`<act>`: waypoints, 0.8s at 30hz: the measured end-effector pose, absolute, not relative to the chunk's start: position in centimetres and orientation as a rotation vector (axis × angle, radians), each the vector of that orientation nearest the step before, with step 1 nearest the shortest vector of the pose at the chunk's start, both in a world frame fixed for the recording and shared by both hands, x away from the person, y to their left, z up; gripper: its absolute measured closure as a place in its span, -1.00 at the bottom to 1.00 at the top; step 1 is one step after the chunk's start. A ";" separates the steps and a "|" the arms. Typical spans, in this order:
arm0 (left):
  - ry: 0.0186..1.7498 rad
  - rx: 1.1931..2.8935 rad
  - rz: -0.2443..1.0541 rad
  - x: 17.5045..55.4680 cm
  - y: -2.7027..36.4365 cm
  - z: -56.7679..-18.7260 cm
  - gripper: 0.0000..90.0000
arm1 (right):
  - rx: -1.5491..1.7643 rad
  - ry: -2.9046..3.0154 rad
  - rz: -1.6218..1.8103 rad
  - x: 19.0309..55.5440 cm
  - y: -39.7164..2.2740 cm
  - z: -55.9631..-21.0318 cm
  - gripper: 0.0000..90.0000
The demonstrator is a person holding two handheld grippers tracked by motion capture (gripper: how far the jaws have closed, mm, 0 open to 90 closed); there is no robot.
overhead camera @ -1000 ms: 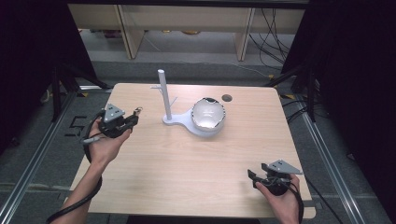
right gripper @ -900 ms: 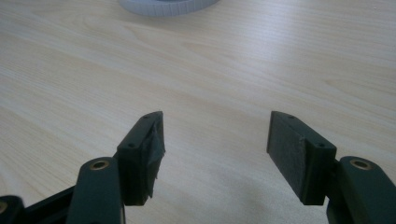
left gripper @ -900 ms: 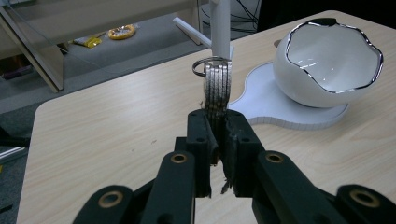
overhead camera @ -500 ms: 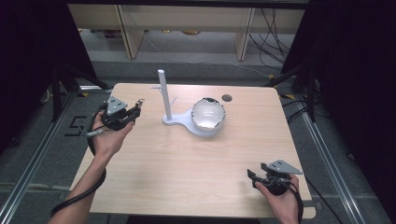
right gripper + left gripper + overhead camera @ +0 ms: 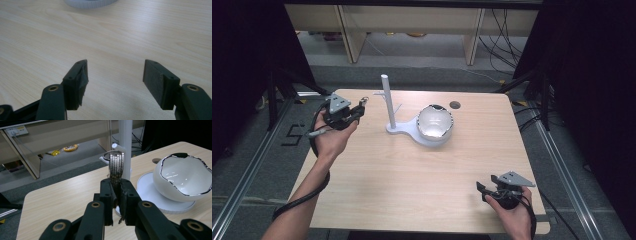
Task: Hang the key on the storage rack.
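The left hand-held gripper (image 5: 117, 202), clenched on a stack of metal rings (image 5: 116, 166), holds them just before the white stand's (image 5: 388, 102) peg, apparently to hang them next, while the right hand-held gripper (image 5: 115, 82) rests released on the worktop (image 5: 412, 180).

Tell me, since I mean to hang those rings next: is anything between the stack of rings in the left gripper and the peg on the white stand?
Nothing visible. The left gripper holds the metal rings upright just short of the white stand, and its peg juts toward them unblocked. The white bowl sits off to the side.
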State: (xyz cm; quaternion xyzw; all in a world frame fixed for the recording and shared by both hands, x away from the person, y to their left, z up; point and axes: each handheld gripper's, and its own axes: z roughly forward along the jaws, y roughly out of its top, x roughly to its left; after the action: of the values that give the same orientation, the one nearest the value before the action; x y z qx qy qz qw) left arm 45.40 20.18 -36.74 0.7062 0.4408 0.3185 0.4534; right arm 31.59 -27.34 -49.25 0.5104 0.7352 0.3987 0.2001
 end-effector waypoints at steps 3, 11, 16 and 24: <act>1.091 1.741 0.792 45.9 20.0 -36.7 0.80 | 1.377 2.057 1.106 31.8 -27.6 -49.3 -0.16; 1.091 1.734 0.794 46.9 19.6 -36.8 0.80 | 1.435 2.058 1.101 31.5 -27.4 -49.2 -0.16; 1.084 1.733 0.794 47.3 19.2 -36.8 0.80 | 1.392 2.069 1.090 31.7 -27.7 -49.3 -0.16; 1.088 1.738 0.779 47.9 18.5 -37.1 0.80 | 1.385 2.063 1.109 31.7 -27.8 -49.3 -0.16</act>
State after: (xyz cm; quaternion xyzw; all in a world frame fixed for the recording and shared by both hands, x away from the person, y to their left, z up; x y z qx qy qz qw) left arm 47.89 18.53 -37.09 0.7048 0.4414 0.3162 0.4566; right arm 31.74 -27.77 -49.30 0.4978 0.7415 0.3985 0.2086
